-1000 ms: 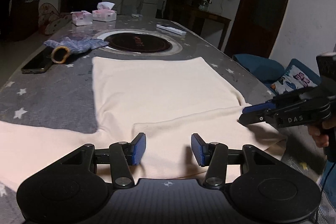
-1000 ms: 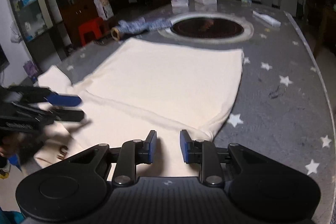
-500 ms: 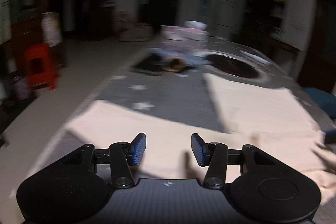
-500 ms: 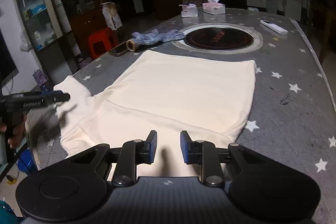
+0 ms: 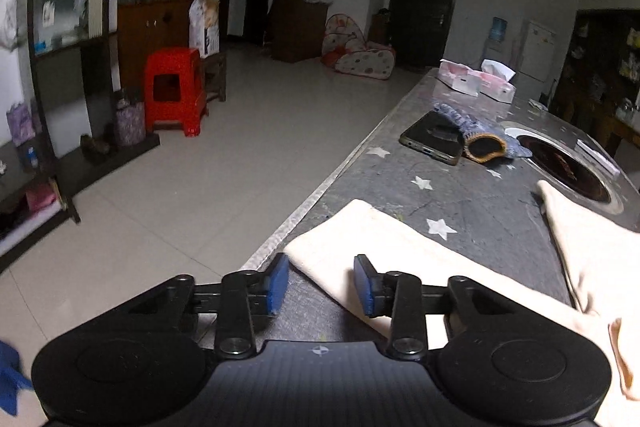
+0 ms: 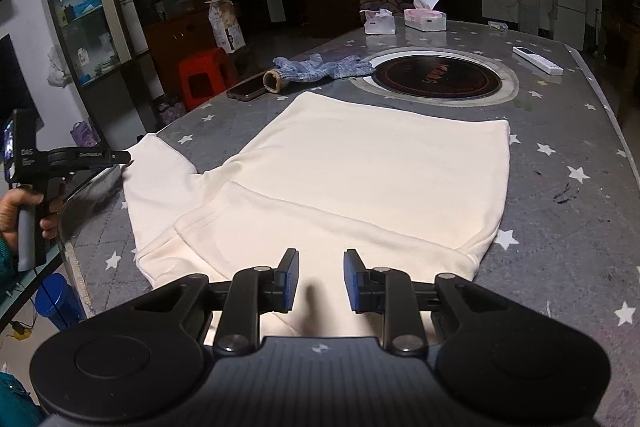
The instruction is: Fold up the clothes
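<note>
— Grey starred table (image 6: 560,227) fills my right view. What changed?

— My left gripper (image 5: 320,285) swings from the garment's middle to the outstretched sleeve (image 5: 360,239) at lower centre, jaws apart around its cuff. Right gripper (image 6: 318,281) hovers open over the cream sweatshirt (image 6: 360,179), one sleeve already across. I judge this sleeve is next.

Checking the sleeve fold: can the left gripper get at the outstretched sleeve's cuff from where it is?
Probably yes. The left gripper has its jaws open, with the sleeve cuff lying flat on the table just ahead, partly between them. Nothing lies over it.
</note>
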The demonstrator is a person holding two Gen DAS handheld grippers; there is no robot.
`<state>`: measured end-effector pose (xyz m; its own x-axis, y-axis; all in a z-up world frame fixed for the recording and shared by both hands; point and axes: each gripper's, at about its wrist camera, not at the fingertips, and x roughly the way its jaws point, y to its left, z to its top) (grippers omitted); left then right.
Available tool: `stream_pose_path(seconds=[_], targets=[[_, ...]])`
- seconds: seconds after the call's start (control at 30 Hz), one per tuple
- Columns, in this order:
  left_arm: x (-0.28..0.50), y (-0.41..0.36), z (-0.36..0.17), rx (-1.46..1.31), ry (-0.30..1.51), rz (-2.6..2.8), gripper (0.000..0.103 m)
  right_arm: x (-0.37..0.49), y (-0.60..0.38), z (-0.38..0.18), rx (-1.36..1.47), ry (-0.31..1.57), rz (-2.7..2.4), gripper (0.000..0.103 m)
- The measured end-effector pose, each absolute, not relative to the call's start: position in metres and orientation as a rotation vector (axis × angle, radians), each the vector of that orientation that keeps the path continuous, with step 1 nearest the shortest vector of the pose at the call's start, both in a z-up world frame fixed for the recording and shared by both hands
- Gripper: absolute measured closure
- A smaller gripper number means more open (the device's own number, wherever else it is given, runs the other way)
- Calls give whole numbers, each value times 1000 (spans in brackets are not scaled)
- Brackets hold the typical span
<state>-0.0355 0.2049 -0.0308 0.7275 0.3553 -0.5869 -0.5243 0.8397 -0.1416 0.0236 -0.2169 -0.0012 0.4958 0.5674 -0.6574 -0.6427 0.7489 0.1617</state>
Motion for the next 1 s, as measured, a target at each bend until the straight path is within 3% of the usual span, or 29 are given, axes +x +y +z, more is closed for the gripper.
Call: stream_pose_path(seconds=[0.07, 0.13, 0.23, 0.67, 1.0], targets=[[-33, 210, -32, -333, 573, 499, 74, 22, -216, -1, -108, 753, 736, 79], [-34, 212, -32, -355, 568, 502, 90, 21, -216, -1, -105, 752, 735, 79], [-34, 217, -29, -393, 555, 493, 96, 20, -217, -3, -100, 754, 736, 79], [-32, 135, 56, -376, 364, 81, 98, 16, -231, -2, -47, 735, 710, 79], [-14, 28, 80, -336, 369, -293, 98, 13, -255, 1, 11, 702, 676, 79]])
